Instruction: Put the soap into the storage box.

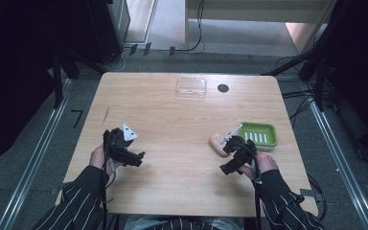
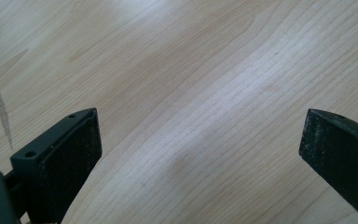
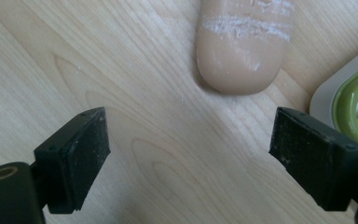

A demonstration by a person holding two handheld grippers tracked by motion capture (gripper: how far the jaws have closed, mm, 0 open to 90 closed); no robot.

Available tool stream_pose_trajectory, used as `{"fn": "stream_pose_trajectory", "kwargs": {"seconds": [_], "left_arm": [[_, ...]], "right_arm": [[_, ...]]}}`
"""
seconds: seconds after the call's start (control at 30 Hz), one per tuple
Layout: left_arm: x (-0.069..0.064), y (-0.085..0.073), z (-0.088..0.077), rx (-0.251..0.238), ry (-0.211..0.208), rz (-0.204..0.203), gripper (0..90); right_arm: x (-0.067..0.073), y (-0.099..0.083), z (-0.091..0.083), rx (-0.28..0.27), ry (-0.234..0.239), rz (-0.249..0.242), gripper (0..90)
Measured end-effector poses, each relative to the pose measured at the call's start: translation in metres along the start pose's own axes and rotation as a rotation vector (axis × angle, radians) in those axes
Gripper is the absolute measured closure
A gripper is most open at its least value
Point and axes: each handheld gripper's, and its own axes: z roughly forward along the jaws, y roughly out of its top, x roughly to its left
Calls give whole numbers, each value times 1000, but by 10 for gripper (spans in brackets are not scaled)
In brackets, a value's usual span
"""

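Resting on the wooden surface at its right side, a peach-coloured bar of soap lies flat, just left of a green soap dish with a pale rim and slotted floor. From the right gripper view the soap shows a rounded near end and whitish scuffed streaks across its top, and it sits just beyond the jaw tips, not between them; the dish appears at the right edge, close to the right-hand jaw. The right tool stands with its jaws apart and nothing between them except bare wood, no pad touching the soap. In the high view the right tool is held by a hand in a striped sleeve at the near right, pointing toward the far left, with its tip just beside the soap. The left tool is held at the near left of the surface, well apart from the soap and the dish, its grey three-cornered plate turned up. In the left gripper view the left tool has its jaws spread wide over plain wood grain, empty, with a thin dark streak in the wood off to the left. At the far edge of the surface a clear plastic box lies flat, and a small dark round cable hole sits just to its right.
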Motion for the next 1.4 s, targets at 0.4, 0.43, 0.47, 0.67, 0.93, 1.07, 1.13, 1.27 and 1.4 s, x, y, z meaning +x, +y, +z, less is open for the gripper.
{"fn": "stream_pose_trajectory", "kwargs": {"seconds": [0.4, 0.43, 0.47, 0.67, 0.93, 1.07, 1.13, 1.27, 1.4], "left_arm": [[-1, 0, 0, 5, 3, 7, 0], [-1, 0, 0, 4, 4, 8, 0], [-1, 0, 0, 1, 3, 8, 0], [1, -2, 0, 6, 2, 3, 0], [0, -3, -2, 0, 5, -2, 0], [0, -4, -2, 0, 3, -2, 0], [1, -4, -2, -2, 5, -10, 0], [1, -5, -3, 5, 3, -11, 0], [0, -5, -2, 2, -1, -7, 0]], "right_arm": [[-10, 13, 1, -28, 0, 27, 93], [-12, 14, 1, -28, -3, 25, 93], [-12, 15, 1, -31, -6, 31, 93], [-19, 24, 2, -37, -10, 44, 94], [-28, 35, 3, -55, -10, 54, 96], [-32, 39, 5, -52, -7, 59, 96], [-33, 41, 6, -49, -5, 62, 96], [-38, 47, 8, -49, -1, 74, 97], [-40, 52, 13, -39, 0, 75, 99]]}}
